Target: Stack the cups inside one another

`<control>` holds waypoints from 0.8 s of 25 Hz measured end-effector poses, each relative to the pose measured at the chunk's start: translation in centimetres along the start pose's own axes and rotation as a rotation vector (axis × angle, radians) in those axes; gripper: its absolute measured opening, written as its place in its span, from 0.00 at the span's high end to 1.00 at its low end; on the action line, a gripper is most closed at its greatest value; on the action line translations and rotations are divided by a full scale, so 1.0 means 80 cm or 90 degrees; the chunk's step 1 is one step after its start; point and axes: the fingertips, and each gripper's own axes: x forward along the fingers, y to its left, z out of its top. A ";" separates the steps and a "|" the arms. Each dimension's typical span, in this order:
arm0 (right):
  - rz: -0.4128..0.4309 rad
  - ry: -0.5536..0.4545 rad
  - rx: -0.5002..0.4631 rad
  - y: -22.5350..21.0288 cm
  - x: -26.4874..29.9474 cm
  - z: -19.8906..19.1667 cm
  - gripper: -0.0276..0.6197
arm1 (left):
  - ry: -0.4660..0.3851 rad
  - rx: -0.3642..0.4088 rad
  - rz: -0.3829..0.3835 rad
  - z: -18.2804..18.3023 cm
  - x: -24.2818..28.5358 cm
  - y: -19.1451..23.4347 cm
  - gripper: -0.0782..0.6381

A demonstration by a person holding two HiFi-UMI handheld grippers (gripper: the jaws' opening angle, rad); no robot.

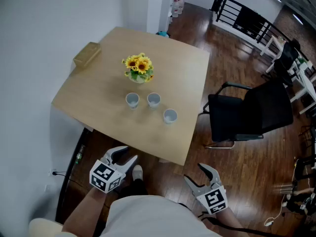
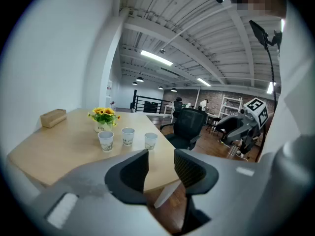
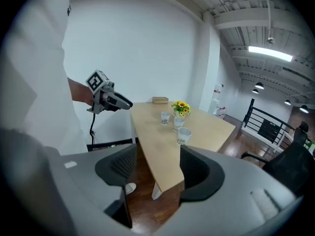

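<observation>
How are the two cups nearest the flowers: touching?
Apart. The head view shows bare table between the left cup and the middle cup; the left gripper view agrees.

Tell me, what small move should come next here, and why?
Probably bring the right gripper forward to the nearest white cup. It, the middle cup and the left cup stand apart, upright, none nested, on the wooden table; that gripper and the left gripper are open, empty, short of its edge.
</observation>
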 end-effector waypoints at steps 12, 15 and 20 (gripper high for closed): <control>-0.026 -0.001 0.003 -0.073 0.132 0.110 0.52 | 0.105 0.129 -0.011 0.064 0.136 0.203 0.67; -0.033 -0.005 -0.013 -0.095 0.140 0.121 0.52 | 0.159 0.155 -0.011 0.050 0.173 0.222 0.67; -0.066 -0.009 -0.006 -0.131 0.125 0.123 0.52 | 0.258 0.188 0.005 0.025 0.224 0.250 0.67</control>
